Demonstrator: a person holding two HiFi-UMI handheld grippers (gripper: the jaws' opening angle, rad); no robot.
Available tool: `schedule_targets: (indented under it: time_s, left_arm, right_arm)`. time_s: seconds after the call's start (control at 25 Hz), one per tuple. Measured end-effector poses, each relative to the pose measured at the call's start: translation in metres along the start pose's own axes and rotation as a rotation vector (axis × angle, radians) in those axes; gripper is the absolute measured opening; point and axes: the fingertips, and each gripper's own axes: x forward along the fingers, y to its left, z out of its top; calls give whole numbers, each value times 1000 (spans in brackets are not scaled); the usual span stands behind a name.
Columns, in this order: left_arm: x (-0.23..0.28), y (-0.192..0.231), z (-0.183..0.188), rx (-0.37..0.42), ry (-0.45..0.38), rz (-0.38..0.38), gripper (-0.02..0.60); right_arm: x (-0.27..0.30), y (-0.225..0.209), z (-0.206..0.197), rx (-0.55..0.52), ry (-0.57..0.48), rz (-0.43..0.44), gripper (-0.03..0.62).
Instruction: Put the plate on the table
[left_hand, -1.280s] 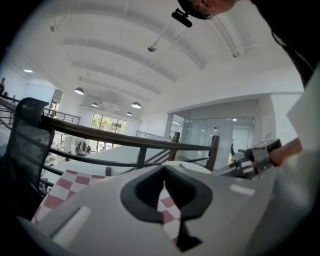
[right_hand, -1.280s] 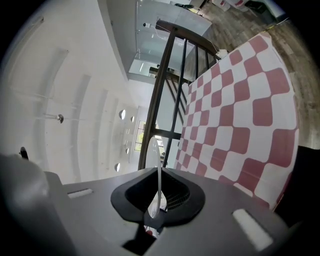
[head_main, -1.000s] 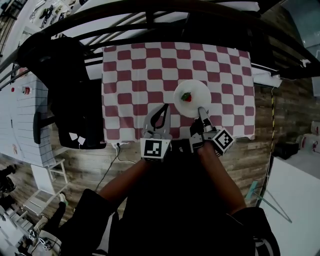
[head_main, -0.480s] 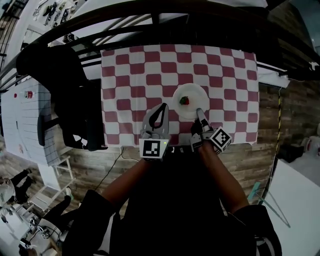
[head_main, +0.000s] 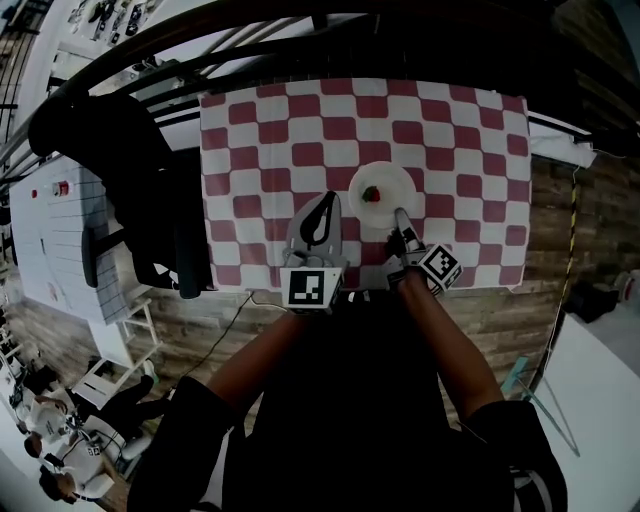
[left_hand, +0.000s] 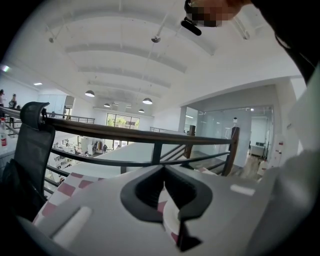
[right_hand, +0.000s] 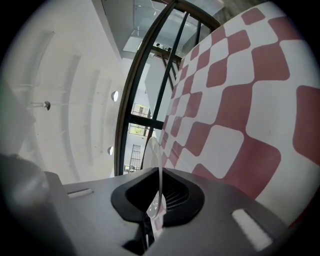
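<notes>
The plate, bearing a small red item, is seen over the red-and-white checked table near its front edge. Its near rim is clamped by the right gripper; contact with the cloth cannot be judged. The left gripper is held just left of it, jaws together on nothing. The table is bounded by a dark railing behind, a black chair at left and plank floor in front.

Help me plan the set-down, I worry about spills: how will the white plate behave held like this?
The plate looks thin and rigid, so it probably won't sag. The right gripper pinches only its near rim, so it may tilt or slip. The red fruit looks loose and could roll if the plate tips.
</notes>
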Motion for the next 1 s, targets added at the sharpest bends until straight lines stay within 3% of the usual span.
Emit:
schedule_targets:
  time_s: [1.0]
  left_arm:
    - [15, 6, -22, 8, 84, 66, 9]
  right_arm:
    - [26, -74, -6, -72, 155, -32, 11]
